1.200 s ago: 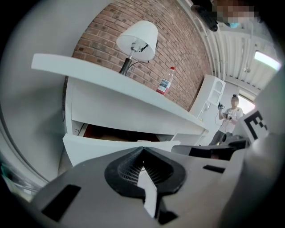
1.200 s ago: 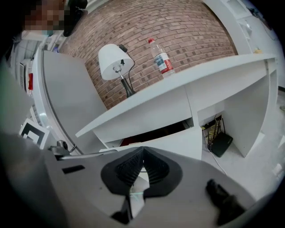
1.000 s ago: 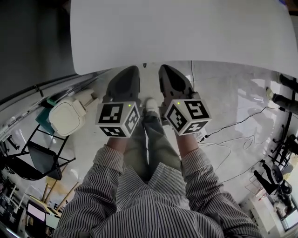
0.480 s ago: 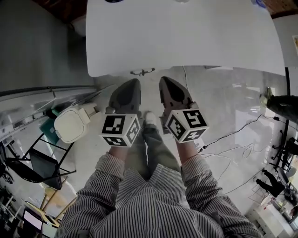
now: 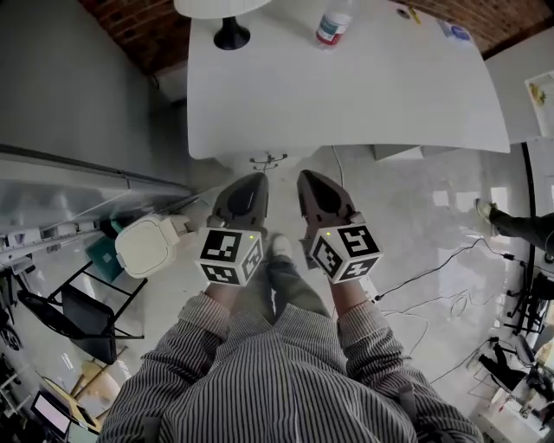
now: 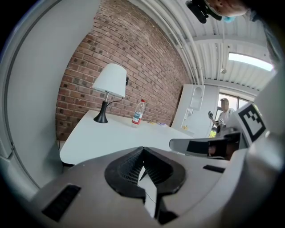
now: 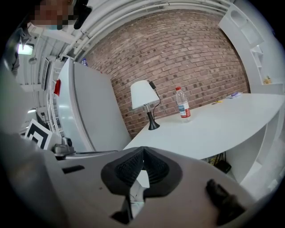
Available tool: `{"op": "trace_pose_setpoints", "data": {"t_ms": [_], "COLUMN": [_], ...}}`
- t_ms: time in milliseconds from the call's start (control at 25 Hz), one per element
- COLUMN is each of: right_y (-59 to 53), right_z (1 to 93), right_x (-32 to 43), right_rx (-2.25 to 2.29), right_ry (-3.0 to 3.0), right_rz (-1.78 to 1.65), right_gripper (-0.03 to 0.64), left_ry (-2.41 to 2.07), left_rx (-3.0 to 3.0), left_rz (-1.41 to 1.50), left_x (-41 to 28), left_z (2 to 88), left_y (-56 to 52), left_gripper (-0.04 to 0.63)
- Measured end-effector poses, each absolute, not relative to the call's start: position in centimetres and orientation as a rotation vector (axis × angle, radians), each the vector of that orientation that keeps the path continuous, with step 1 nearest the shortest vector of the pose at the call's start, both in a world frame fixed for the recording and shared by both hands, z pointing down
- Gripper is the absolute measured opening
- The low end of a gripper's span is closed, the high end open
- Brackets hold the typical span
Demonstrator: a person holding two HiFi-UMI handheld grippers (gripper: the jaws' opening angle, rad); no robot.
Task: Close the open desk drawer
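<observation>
Jaws together, empty: left hand-held gripper (image 5: 253, 178), right hand-held gripper (image 5: 308, 176), both short of worktop (image 5: 363, 95). No drawer visible; we find it first, push squarely.

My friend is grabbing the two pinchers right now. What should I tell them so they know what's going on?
Left gripper: shut, holding nothing, in the air short of the desk.
Right gripper: shut, empty, right beside the left one.
Desk: white, straight ahead, with a lamp and a bottle at its far side.
Drawer: no open drawer can be made out in these views.
Done: nothing that shows.
Left: find the drawer and push it shut.
</observation>
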State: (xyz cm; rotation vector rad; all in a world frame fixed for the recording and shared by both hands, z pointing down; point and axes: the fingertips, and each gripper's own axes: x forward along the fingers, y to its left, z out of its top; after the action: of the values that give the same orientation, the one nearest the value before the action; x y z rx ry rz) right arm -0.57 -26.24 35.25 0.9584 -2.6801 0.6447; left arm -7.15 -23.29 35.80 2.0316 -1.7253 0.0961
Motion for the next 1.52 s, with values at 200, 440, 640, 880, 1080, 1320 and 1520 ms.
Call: {"op": "trace_pose_setpoints", "data": {"t_ms": [200,440,640,880,1080,1320,1520], "right_y": [-24.3,-22.0,-21.2,-20.5,-20.1,-19.7,-19.7], "right_z": [32.7,30.9,29.4,27.5,26.6,26.1,25.8], "right_x": [-0.1,0.2,0.3,0.7,0.8,0.5,0.8], "right_rx": [0.902,0.841,0.838,0.842,0.838,0.814,0.802], "right_ry": [-2.698,-2.715,-2.726,-2.755,-2.772,-2.774,-2.778], "right_rz": [0.607,0.563,0.527,0.494,0.477,0.439,0.428], "right_gripper": [0.015,0.017,0.017,0.017,0.017,0.017,0.017], "left_ry": [-1.693,-1.688,-1.697,-1.734,-1.741,-1.710,-1.699], "left_rx": [2.119,2.142,2.150,2.137,2.172,2.215,2.249], "left_rz": [0.159,0.175,0.169,0.146,0.137,0.170,0.202], "left_x": [-5.2,-4.1,-4.2,-5.3,-5.2,-4.1,-3.5], "left_z": [32.8,30.8,29.3,28.0,26.8,26.5,26.0], "left_y": [-21.4,-19.4,-18.3,-17.6,-17.4,-17.2,-17.3], "left_gripper": [0.012,0.012,0.012,0.012,0.012,0.012,0.012]}}
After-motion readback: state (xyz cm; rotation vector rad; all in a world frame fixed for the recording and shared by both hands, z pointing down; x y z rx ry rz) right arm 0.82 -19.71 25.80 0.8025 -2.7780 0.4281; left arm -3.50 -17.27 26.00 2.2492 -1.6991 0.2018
